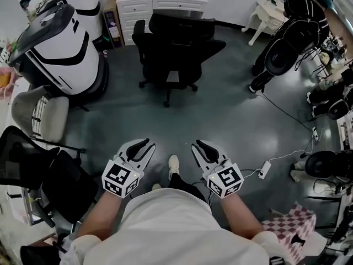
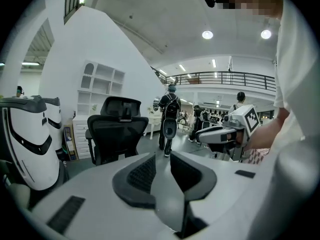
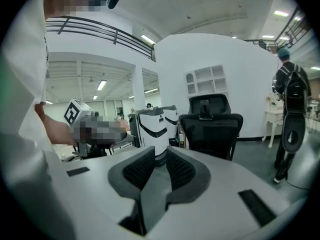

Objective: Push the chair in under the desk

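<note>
A black office chair (image 1: 176, 48) stands on the grey floor, its seat facing the white desk with drawers (image 1: 160, 1) at the far wall and its back towards me. The chair is a few steps ahead, with neither gripper touching it. My left gripper (image 1: 144, 144) and right gripper (image 1: 199, 144) are held side by side in front of me, both open with nothing between the jaws. The left gripper view shows the chair (image 2: 117, 131) beyond my left gripper (image 2: 162, 156). In the right gripper view the chair (image 3: 210, 129) stands past my right gripper (image 3: 160, 151).
A large white-and-black machine (image 1: 60, 48) stands left of the chair. A grey chair (image 1: 41, 115) and a black mesh chair (image 1: 33, 164) are nearer on the left. A person with a backpack (image 1: 287, 43) stands at the right. A power strip (image 1: 265, 169) with its cable lies on the floor.
</note>
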A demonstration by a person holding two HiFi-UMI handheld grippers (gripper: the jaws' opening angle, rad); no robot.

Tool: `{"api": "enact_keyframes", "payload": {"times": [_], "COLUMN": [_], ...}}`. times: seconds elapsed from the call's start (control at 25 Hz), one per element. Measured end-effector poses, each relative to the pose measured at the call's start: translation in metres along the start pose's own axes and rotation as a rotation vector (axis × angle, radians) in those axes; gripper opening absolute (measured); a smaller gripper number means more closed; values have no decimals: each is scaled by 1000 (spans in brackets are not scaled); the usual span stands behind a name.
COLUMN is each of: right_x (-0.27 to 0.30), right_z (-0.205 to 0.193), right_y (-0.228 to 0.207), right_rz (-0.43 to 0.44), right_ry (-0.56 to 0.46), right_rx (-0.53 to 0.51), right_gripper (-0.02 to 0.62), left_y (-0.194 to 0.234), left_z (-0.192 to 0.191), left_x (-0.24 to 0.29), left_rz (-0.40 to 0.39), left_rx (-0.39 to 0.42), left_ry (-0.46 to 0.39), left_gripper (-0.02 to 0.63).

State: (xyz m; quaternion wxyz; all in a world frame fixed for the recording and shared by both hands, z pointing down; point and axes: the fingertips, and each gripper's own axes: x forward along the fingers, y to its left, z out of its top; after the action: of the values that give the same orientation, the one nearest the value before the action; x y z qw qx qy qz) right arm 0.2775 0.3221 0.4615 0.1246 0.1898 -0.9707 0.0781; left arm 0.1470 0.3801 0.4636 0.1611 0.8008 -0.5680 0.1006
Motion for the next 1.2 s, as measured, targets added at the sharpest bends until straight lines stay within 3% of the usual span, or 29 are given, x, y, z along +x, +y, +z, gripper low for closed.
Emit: {"api": "enact_keyframes", "payload": {"times": [0.36,0.76,0.96,1.2], "right_x": [73,153,191,236], "right_z": [34,47,63,81], "right_y": [-91,-129,-140,-156], "right_rz": [119,202,167,16], "right_ry": [-6,7,2,12], "right_rx": [-20,-30,-38,-15], "right_gripper": [54,54,54,66], "left_y": [59,126,171,234], "left_z": [59,76,88,108], "left_x": [72,109,120,135], "left_rz": [114,190,161,37], "left_rx": [-4,-15,2,45], "left_ry": [-10,-14,-28,-42], "left_gripper": [91,91,91,91]}}
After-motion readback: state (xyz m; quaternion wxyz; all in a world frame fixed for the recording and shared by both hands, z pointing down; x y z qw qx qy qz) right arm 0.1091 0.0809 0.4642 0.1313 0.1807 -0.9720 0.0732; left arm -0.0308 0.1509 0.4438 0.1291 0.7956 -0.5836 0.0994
